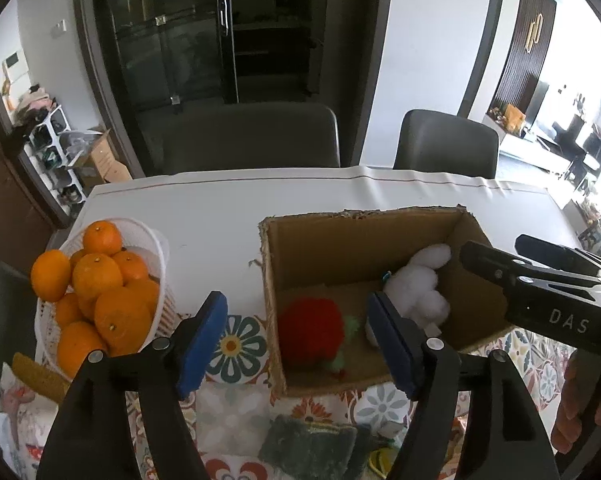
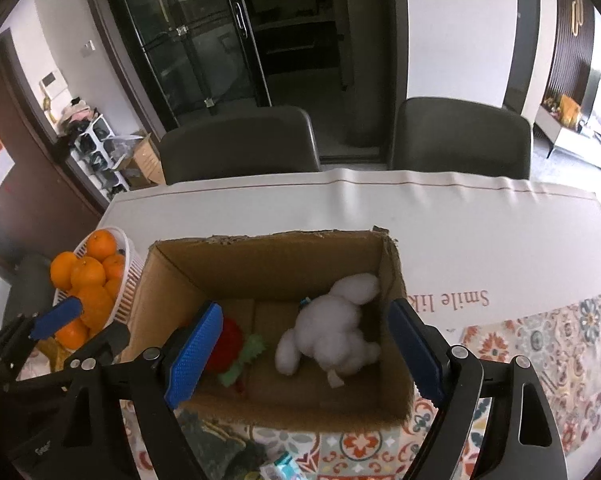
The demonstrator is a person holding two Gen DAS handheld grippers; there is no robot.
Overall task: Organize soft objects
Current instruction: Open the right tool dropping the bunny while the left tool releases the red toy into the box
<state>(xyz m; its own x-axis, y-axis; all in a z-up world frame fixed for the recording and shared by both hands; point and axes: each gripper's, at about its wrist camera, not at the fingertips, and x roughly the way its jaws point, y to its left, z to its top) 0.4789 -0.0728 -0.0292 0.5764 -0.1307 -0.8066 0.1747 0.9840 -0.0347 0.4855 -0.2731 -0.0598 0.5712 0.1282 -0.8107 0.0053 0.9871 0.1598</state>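
Fingers point(image 2: 414, 350) spread, empty; white plush point(image 2: 332, 330) lengthwise in box point(image 2: 268, 256).

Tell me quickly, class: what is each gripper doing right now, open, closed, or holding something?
Left gripper: open, holding nothing, near the cardboard box.
Right gripper: open, holding nothing, above the white plush toy in the box.

Two plush toys point(image 2: 332, 328) in box point(image 2: 268, 252), fruit basket point(image 2: 128, 276) left

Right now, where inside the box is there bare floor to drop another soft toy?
Bare floor of the cardboard box lies along its far wall and between the red plush and white plush. The near right corner is crowded by the white one.
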